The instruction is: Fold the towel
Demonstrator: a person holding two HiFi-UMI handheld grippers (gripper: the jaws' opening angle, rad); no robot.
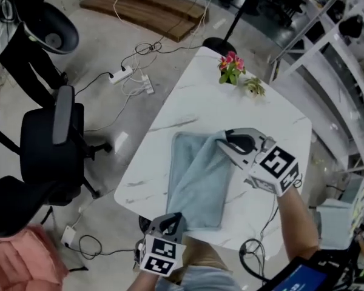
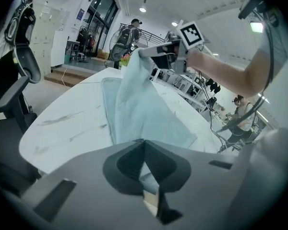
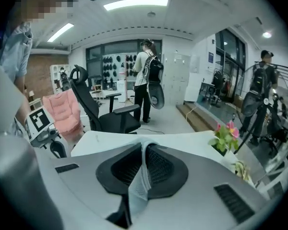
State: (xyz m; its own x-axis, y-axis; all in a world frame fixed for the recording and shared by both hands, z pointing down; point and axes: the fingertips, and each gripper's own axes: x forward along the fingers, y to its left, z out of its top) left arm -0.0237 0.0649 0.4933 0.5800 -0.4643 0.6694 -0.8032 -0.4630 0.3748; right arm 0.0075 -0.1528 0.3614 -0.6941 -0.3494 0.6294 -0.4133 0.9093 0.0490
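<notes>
Mid-fold: right hand-held gripper clamps a lifted corner of the blue towel - left hand-held gripper seemingly pinches its near edge; next, carry the corner across.

A towel lies on the counter's near half. The left tool grips it at the near edge; the right tool holds a corner raised over its far end. Flowers stand at the far corner, a chair beyond the left edge.

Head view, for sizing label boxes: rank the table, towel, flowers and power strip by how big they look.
1. table
2. towel
3. flowers
4. power strip, though it lies on the floor, farther from the camera.
</notes>
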